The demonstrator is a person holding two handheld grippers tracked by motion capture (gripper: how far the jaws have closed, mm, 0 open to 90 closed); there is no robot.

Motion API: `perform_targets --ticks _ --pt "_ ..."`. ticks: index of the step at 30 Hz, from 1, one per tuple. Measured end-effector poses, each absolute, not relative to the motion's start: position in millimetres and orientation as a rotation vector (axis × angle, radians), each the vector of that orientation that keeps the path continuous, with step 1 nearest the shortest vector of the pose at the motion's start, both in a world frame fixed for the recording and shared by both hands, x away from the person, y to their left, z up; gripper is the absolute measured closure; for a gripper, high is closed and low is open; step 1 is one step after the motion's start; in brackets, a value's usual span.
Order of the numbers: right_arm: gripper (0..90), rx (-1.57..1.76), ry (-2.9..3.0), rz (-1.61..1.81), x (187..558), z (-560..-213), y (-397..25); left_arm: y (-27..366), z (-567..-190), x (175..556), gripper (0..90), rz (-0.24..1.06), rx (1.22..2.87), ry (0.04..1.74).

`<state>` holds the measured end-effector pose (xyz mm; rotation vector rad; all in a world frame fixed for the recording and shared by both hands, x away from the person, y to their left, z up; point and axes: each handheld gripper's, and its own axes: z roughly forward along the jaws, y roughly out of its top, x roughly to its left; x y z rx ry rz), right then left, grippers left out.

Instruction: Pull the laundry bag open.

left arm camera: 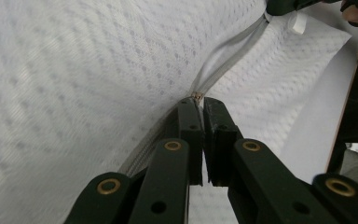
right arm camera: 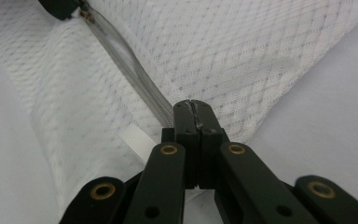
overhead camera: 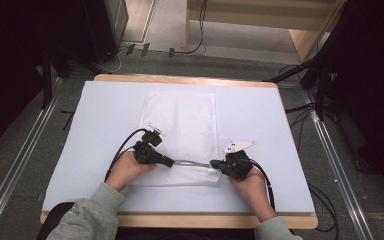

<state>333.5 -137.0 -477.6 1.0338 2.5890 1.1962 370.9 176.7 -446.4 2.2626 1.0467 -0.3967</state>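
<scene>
Mesh bag (overhead camera: 180, 130), zipper (overhead camera: 192, 163) between tools

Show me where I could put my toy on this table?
Bare sheet lies left of the mesh bag, and more to its right toward the table edge. The near middle is crowded: both grippers, left and right, pinch the zipper.

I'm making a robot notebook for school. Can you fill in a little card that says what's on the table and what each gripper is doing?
Surface: table with pale cover
Item: white mesh bag, lying flat
Bag edge: grey zipper along the near side
Left gripper: shut on zipper pull
Right gripper: shut on bag's zipper end
Nearby: white tab
</scene>
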Motion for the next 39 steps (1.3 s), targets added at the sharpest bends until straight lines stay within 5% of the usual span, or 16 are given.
perform_targets --ticks 39 --pt "90.0 1.031 2.621 1.164 336.2 -474.9 -134.8 310.7 -432.6 345.2 88.7 -0.311 2.123 1.293"
